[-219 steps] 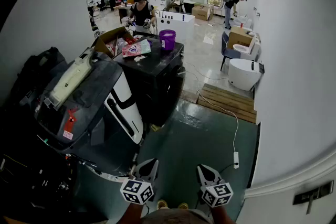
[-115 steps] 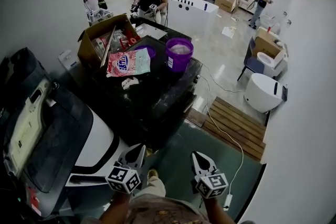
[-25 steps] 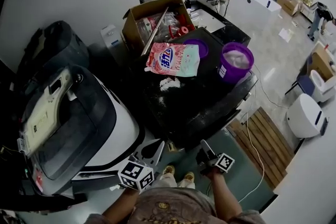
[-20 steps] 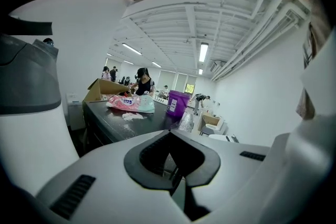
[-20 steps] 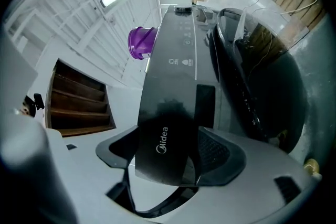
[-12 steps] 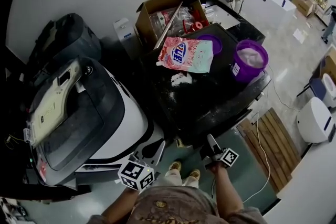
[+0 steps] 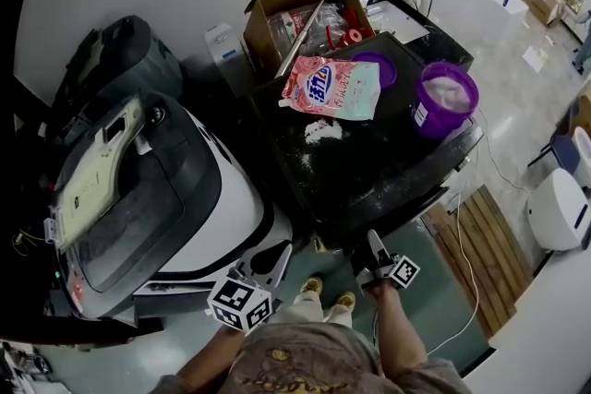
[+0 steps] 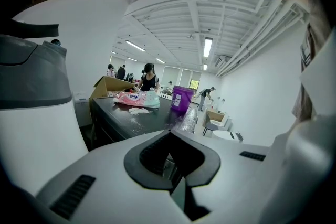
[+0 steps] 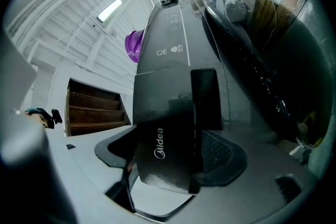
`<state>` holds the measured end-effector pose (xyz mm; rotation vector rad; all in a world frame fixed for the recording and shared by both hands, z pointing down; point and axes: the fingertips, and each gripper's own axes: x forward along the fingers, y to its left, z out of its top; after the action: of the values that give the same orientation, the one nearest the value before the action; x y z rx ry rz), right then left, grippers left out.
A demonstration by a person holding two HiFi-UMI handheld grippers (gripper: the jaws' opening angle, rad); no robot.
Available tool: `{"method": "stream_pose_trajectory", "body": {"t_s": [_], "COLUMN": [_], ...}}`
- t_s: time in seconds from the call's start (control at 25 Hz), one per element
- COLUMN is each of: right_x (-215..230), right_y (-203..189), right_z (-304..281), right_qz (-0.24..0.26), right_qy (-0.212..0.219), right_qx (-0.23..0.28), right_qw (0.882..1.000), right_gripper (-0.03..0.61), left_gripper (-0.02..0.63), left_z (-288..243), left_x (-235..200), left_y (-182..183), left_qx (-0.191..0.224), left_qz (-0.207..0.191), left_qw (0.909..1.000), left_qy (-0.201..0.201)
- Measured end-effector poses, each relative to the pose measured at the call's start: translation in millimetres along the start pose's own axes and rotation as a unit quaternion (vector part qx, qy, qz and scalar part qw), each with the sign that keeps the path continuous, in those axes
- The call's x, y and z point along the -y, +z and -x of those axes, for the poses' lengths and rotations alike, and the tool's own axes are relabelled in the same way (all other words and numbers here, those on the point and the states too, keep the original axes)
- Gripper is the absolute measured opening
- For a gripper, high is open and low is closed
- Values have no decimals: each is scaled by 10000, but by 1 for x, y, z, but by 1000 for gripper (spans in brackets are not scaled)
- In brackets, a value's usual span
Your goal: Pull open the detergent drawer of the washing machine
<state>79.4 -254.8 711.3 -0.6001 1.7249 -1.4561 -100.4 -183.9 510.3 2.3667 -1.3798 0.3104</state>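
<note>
The black washing machine [image 7: 388, 185] stands in front of me in the head view. Its dark detergent drawer front [image 9: 163, 160], printed with a brand name, fills the middle of the right gripper view. My right gripper [image 9: 178, 136] straddles that front: the panel's corner lies between the jaws, which are opening. In the head view the right gripper [image 7: 369, 243] sits under the machine's front edge. My left gripper [image 7: 275, 254] hangs to the left beside the white machine, away from the drawer. In its own view the left gripper [image 8: 169, 134] has its tips together and nothing held.
On the black machine lie a pink detergent bag [image 7: 332, 88], spilled powder [image 7: 321, 131] and a purple bucket [image 7: 446, 99]. An open cardboard box [image 7: 305, 18] sits behind. A white top-loading machine [image 7: 157, 198] stands at my left. People work at the back.
The right gripper has rolled and shifted slightly in under the black machine's front edge. The left gripper has hardly moved. The head view has swung a little.
</note>
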Motion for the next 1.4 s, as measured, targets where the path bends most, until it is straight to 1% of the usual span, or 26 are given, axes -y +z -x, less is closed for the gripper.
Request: {"method": "stream_pose_trajectory", "body": {"t_s": [0.08, 0.12, 0.2, 0.32, 0.44, 1.04, 1.4], "right_x": [-3, -5, -5, -3, 1, 6, 3], "right_y": [0, 0, 0, 1, 4, 4, 3], "right_z": [-2, -2, -2, 2, 7, 15, 24], "right_qz": [-107, -132, -145, -124, -71, -17, 93], "right_qy": [157, 221, 261, 179, 35, -144, -175], "right_qx": [49, 76, 115, 168, 281, 402, 307], "right_qw": [9998, 9996, 9995, 9996, 9996, 9991, 9993], "right_gripper": [348, 333, 331, 311, 252, 207, 186], "left_gripper": [21, 21, 21, 20, 20, 21, 21], "left_z": [1, 2, 3, 4, 6, 6, 0], "left_x": [-1, -2, -2, -1, -2, 1, 7], "left_y": [0, 0, -1, -1, -2, -2, -3], "left_qx": [-12, -18, -28, -38, -48, -4, -31], "left_qz": [9, 13, 16, 8, 13, 77, 94], "left_qw": [10000, 10000, 10000, 10000, 10000, 10000, 10000], "left_qy": [11, 15, 21, 28, 53, 49, -12]}}
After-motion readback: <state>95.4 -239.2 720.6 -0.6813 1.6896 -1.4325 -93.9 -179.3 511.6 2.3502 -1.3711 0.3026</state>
